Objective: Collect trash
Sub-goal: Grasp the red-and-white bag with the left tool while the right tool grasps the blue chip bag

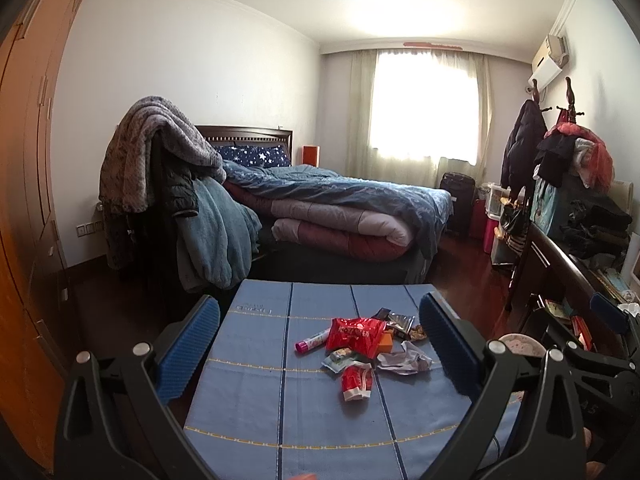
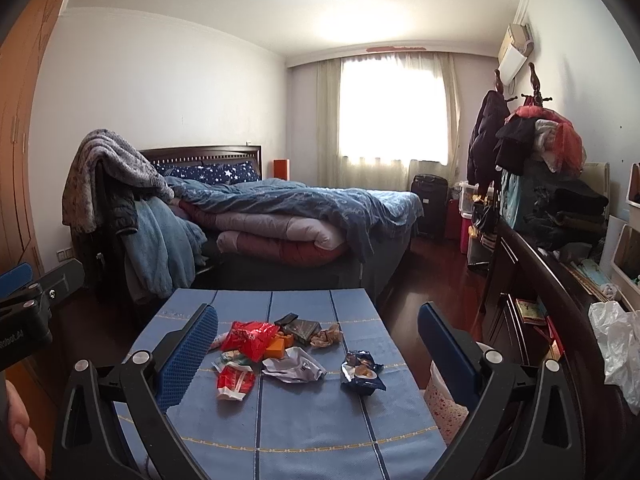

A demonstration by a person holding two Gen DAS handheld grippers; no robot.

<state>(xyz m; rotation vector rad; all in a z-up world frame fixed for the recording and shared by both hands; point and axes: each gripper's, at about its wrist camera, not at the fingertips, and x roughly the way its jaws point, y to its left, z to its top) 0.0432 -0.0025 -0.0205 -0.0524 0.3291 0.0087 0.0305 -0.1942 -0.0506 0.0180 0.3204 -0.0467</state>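
A pile of trash lies on a blue cloth-covered table (image 1: 248, 408): a big red snack bag (image 1: 354, 336), a small red wrapper (image 1: 356, 382), crumpled white paper (image 1: 404, 358), a pink-capped tube (image 1: 312, 340) and dark wrappers (image 1: 394, 320). The right wrist view shows the same red bag (image 2: 250, 338), the small red wrapper (image 2: 234, 382), the white paper (image 2: 294, 366), a blue snack bag (image 2: 362, 370) and a dark wrapper (image 2: 300, 326) on the table (image 2: 312, 432). My left gripper (image 1: 320, 344) is open and empty above the table's near half. My right gripper (image 2: 318, 348) is open and empty too.
A white bin with a flowered liner (image 2: 444, 396) stands at the table's right side, also in the left wrist view (image 1: 520, 346). A bed (image 1: 340, 208) with quilts lies beyond the table. A dark dresser (image 2: 552, 300) with clothes and a white plastic bag (image 2: 616, 344) runs along the right. A wooden wardrobe (image 1: 24, 200) is at the left.
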